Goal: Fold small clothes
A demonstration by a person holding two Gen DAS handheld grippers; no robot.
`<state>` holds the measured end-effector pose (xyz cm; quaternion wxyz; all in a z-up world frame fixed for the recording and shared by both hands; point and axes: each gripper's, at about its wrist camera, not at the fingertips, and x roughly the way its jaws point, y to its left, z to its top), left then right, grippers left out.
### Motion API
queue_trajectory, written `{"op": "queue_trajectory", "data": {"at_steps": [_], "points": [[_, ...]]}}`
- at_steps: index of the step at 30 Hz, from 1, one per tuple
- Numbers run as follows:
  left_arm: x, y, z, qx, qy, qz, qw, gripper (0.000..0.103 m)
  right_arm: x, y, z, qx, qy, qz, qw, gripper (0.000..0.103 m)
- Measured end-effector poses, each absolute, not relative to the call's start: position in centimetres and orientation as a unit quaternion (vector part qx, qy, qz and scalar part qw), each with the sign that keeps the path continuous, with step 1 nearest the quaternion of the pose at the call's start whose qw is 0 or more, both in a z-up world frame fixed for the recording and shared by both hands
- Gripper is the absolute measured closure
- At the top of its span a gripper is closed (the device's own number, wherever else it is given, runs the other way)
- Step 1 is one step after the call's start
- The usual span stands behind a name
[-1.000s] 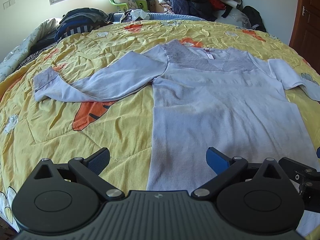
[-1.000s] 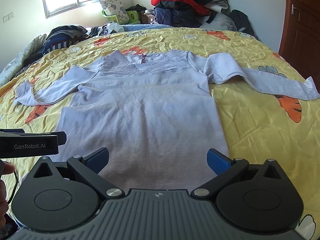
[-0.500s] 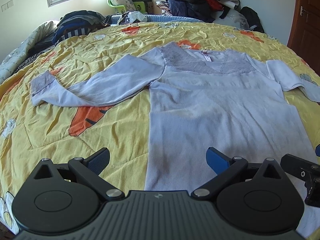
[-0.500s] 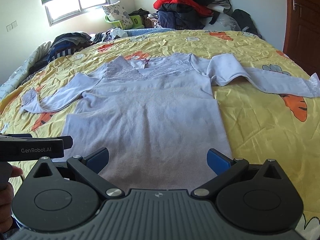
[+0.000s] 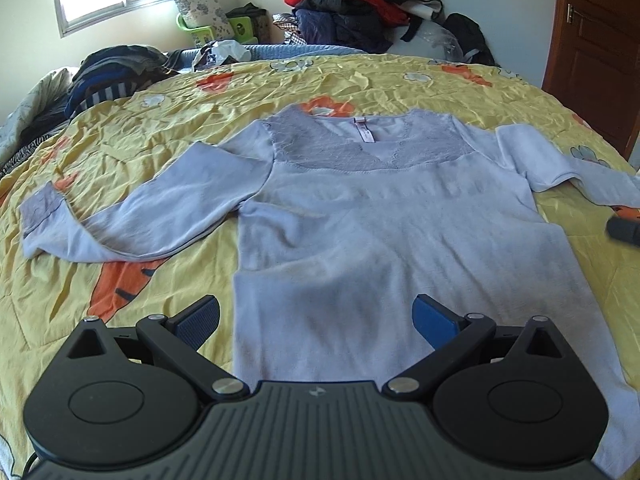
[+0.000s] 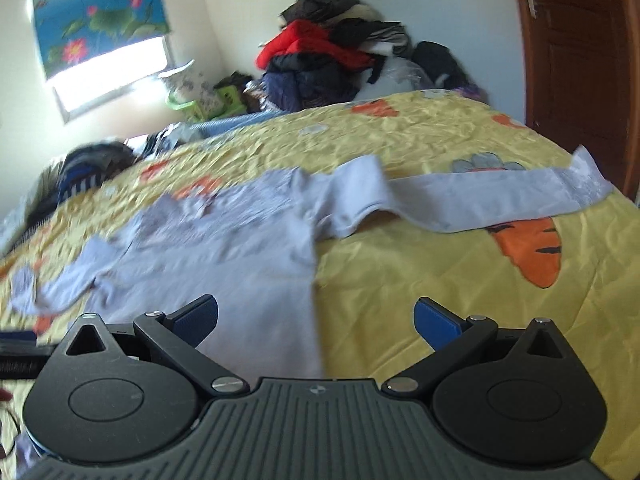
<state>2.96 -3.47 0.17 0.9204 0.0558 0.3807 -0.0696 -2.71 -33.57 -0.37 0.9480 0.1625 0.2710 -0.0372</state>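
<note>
Left wrist view: the left gripper [image 5: 316, 316] is spread wide and empty above the lower left edge of the pale lilac top [image 5: 384, 240], which lies flat on the yellow bedspread [image 5: 120, 152]. Right wrist view, blurred: the right gripper [image 6: 316, 316] is spread, empty, above the top's right side edge.
</note>
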Motion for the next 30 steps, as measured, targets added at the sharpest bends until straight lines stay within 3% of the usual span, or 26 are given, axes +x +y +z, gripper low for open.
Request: {"op": "queue_trajectory", "data": {"at_steps": [12,26,28,30], "points": [[4.5,-4.6,-1.0,0.067,0.394,-0.075,0.914,0.0,-2.6,-51.8,-5.7,0.443,0.172,-0.139,0.869,0.0],[5.5,-5.5,-0.9,0.069,0.397,-0.078,0.912,0.0,3.6,-55.0,-6.8,0.424,0.102,-0.145,0.888,0.0],[5.7,-5.4,-1.0,0.068,0.399,-0.076,0.911,0.0,4.2,-55.3,-6.9,0.429,0.093,-0.152,0.886,0.004],[5.9,-5.4,-1.0,0.068,0.401,-0.074,0.911,0.0,4.7,-56.1,-7.0,0.44,0.086,-0.168,0.878,0.018]]}}
